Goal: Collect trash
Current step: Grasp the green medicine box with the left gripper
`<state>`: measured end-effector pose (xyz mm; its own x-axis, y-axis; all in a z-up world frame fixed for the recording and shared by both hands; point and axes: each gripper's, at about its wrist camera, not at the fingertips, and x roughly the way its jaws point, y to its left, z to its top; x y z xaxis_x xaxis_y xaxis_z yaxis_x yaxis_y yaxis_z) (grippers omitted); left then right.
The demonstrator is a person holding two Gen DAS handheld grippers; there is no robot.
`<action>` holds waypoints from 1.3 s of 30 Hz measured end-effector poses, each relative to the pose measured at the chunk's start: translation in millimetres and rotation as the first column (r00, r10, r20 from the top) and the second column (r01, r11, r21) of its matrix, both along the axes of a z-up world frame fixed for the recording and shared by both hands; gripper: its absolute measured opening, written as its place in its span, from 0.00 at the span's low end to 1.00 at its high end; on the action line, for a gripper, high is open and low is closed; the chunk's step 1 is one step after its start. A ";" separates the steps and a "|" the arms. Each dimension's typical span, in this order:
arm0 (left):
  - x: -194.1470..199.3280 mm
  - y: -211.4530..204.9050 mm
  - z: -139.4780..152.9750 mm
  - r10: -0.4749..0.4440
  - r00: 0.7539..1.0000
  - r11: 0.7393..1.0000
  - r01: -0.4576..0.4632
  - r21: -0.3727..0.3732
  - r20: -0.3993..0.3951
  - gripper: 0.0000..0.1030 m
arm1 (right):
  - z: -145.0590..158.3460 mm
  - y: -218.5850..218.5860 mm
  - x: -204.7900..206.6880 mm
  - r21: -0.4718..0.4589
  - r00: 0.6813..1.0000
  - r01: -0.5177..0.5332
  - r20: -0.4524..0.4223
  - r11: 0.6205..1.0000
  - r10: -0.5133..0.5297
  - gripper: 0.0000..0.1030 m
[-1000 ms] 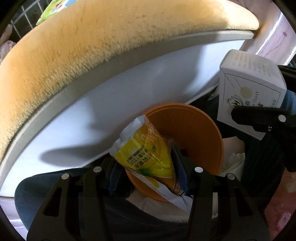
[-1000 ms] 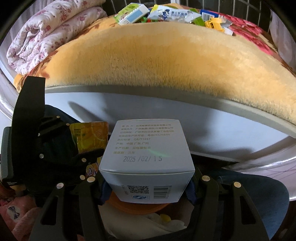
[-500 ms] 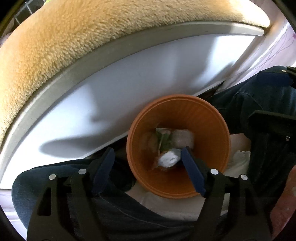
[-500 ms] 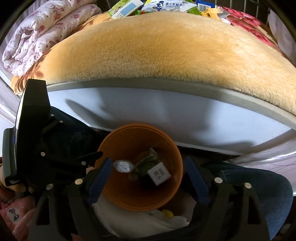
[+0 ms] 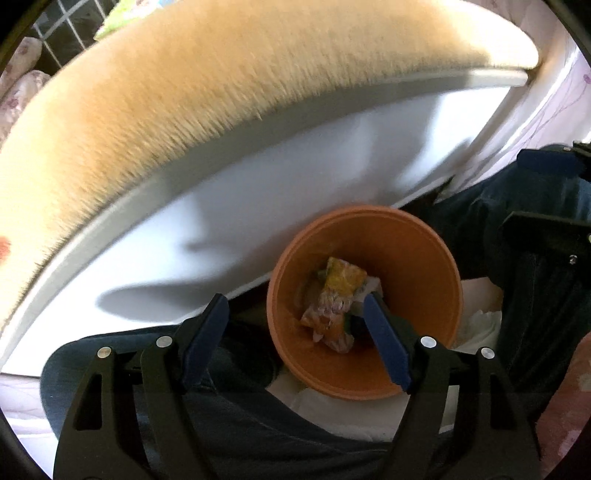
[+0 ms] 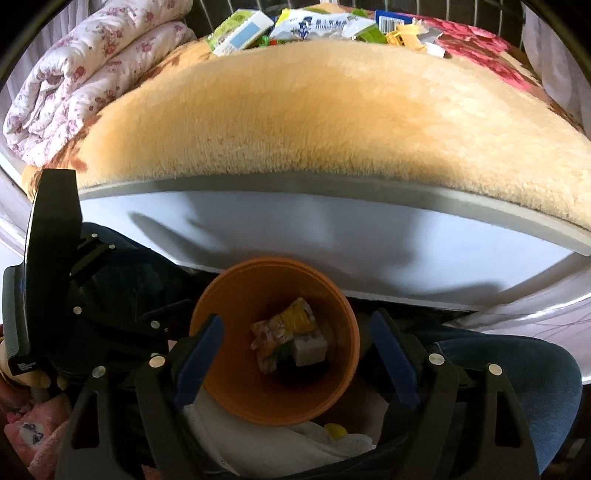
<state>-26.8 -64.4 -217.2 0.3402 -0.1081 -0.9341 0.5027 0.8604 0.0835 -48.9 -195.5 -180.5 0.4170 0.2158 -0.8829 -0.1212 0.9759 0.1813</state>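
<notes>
Behind and above everything runs a bed edge: a tan plush blanket [image 5: 192,96] over a grey-and-white mattress side [image 5: 280,177].

Left wrist view: the left gripper [image 5: 295,325] points steeply downward over an orange bin [image 5: 424,258] standing between the person's jeans-clad legs [image 5: 236,417]. Its jaws are spread wide and hold nothing; the right blue pad [image 5: 388,343] overlaps the bin's opening, the left pad lies outside the rim. A yellow snack wrapper [image 5: 340,295] lies crumpled at the bin's bottom; its print is unreadable. The other tool's black body shows at the right edge.

Right wrist view: the right gripper [image 6: 295,350] also aims down at the bin [image 6: 236,295], jaws wide apart and empty, straddling the rim. Inside lie the wrapper [image 6: 291,323] and a small white box [image 6: 310,347]. Further packets [image 6: 314,26] rest on the blanket's far side, with illegible blue lettering. A floral quilt [image 6: 85,74] lies folded at the upper left.
</notes>
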 end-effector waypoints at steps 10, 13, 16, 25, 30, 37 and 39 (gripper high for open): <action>27.2 31.8 86.4 0.083 0.991 0.962 -0.052 -0.268 0.106 0.77 | 43.3 -11.1 -6.1 0.032 0.988 0.020 0.153 0.999 -0.025 0.78; 46.8 42.1 107.1 0.134 0.980 0.938 -0.079 -0.337 0.145 0.81 | 45.9 -12.1 -5.8 0.044 0.986 0.022 0.164 0.999 -0.029 0.79; 81.4 52.1 123.2 0.198 0.970 0.907 -0.127 -0.401 0.141 0.81 | 44.5 -12.6 -5.2 0.047 0.987 0.020 0.161 0.999 -0.027 0.79; 178.7 82.0 132.4 0.347 0.937 0.722 -0.287 -0.629 -0.029 0.81 | 33.6 -13.1 0.2 0.062 0.991 0.012 0.136 0.998 -0.021 0.79; 228.8 90.9 124.2 0.396 0.899 0.591 -0.406 -0.697 -0.188 0.81 | 30.1 -13.7 5.2 0.066 0.992 0.009 0.125 0.998 -0.017 0.79; 279.9 95.5 116.1 0.445 0.840 0.506 -0.522 -0.686 -0.312 0.81 | 26.7 -16.0 14.1 0.080 0.993 0.013 0.112 0.997 -0.022 0.79; 288.6 97.2 112.4 0.436 0.832 0.475 -0.537 -0.697 -0.344 0.81 | 25.7 -17.2 15.9 0.082 0.994 0.013 0.109 0.997 -0.022 0.79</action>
<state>261.8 32.9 -104.8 0.4722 -0.6171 -0.6295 -0.0557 0.6918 -0.7200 -32.9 -212.7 -154.8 0.5147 0.2763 -0.8116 -0.1279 0.9608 0.2460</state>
